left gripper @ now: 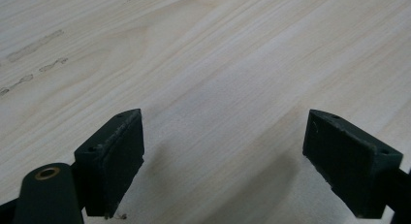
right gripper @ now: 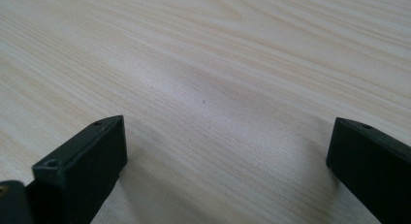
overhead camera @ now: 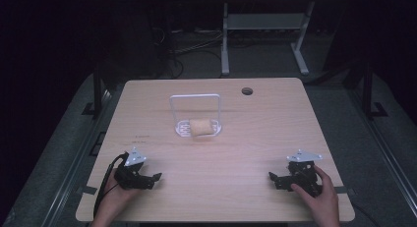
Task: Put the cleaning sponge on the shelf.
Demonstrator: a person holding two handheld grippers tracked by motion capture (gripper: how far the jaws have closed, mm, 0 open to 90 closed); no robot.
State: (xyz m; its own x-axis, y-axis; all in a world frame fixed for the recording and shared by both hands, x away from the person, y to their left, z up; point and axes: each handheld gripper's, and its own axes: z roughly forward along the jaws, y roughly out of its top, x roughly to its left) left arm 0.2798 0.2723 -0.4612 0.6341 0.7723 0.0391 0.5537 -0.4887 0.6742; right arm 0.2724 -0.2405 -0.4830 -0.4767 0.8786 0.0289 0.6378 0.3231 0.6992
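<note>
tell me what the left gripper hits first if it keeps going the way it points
Probably nothing soon: the left gripper, jaws open, points across the bare wooden table towards the right gripper, the first thing roughly in line, though depth is unclear.
</note>
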